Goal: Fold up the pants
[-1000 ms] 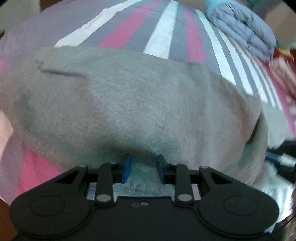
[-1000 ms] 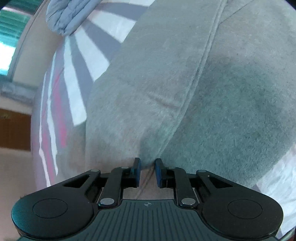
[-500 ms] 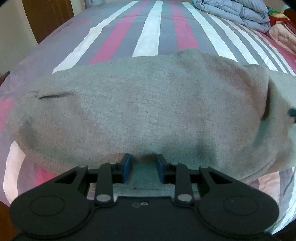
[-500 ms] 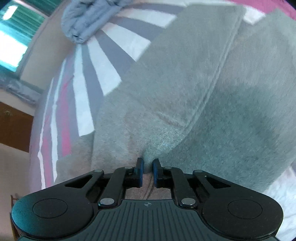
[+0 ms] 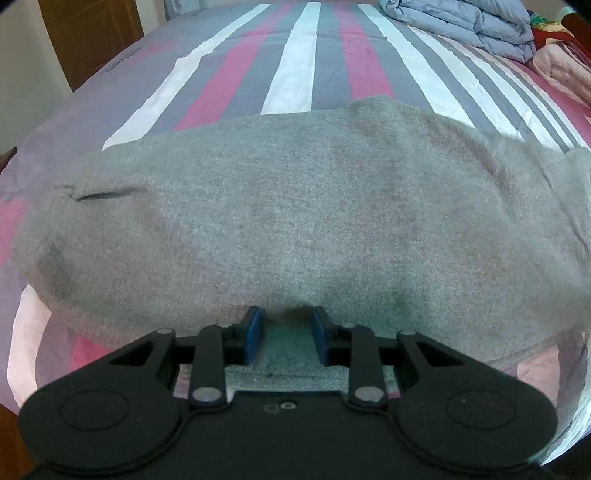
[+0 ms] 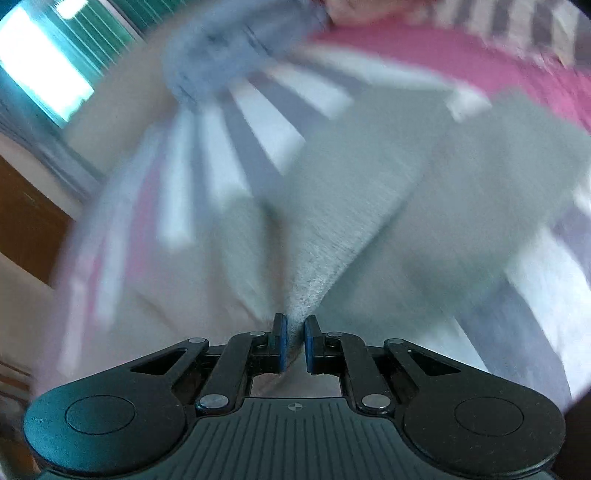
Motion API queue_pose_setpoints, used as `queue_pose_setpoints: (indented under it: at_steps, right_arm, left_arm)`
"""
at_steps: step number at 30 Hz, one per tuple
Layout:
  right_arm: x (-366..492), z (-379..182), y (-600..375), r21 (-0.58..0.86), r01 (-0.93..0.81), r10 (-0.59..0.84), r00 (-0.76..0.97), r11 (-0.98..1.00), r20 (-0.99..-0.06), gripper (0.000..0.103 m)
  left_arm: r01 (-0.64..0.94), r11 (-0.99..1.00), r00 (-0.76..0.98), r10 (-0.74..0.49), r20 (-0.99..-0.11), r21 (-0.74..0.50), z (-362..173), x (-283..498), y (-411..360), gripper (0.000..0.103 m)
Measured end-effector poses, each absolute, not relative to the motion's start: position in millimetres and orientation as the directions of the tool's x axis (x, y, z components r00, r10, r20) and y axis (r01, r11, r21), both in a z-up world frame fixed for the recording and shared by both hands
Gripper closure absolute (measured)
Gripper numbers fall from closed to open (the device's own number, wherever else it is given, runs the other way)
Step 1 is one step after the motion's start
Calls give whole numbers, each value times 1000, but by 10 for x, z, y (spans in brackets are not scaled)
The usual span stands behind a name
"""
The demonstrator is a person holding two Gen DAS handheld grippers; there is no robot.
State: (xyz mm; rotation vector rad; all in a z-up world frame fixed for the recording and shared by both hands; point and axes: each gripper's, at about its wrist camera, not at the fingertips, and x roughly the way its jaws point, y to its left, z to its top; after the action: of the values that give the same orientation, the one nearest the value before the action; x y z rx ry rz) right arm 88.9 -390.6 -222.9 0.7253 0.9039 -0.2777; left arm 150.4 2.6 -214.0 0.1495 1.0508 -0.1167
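Striped bed point(image 5: 325, 66) carries grey pants point(image 5: 295, 221). Left hand-held gripper point(image 5: 288, 334) grasping near edge; right hand-held gripper point(image 6: 294, 341) clenched on bunched fold, view blurred.

A striped bedsheet point(image 5: 295, 66) covers the bed in grey, pink and white bands running away from the camera. A folded pale-blue quilt point(image 5: 461, 22) lies at the far right of the sheet, with a pink blanket point(image 5: 565, 70) just beside it. A brown wooden door point(image 5: 92, 37) stands beyond the bed's far left corner. The right wrist view is blurred — a bright window point(image 6: 44, 74) with green slats shows at upper left.
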Motion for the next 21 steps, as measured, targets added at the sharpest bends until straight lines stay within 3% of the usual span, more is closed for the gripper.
queue_pose_setpoints:
  at_steps: [4, 5, 7, 10, 15, 21]
  right_arm:
    - [996, -2358, -3879, 418, 490, 96, 554, 765, -827, 92]
    - [1004, -2303, -3915, 438, 493, 117, 554, 752, -824, 88]
    - [970, -2202, -4005, 485, 495, 149, 573, 721, -806, 71]
    - [901, -2066, -4101, 468, 477, 120, 593, 744, -796, 57]
    - [873, -2050, -4335, 467, 486, 114, 593, 738, -797, 57]
    - [911, -2149, -4618, 492, 505, 142, 582, 709, -801, 57]
  left_arm:
    - [150, 988, 489, -34, -872, 45, -2095, 1522, 50, 83]
    - [144, 989, 490, -42, -871, 34, -2075, 1525, 62, 84]
    - [128, 992, 492, -67, -868, -4, -2018, 1529, 70, 84]
    - [160, 987, 493, -105, -864, -28, -1955, 1510, -83, 83]
    - [242, 970, 485, -153, -861, -35, -1985, 1429, -488, 83]
    - [226, 974, 486, -101, -868, 13, -2150, 1442, -677, 83]
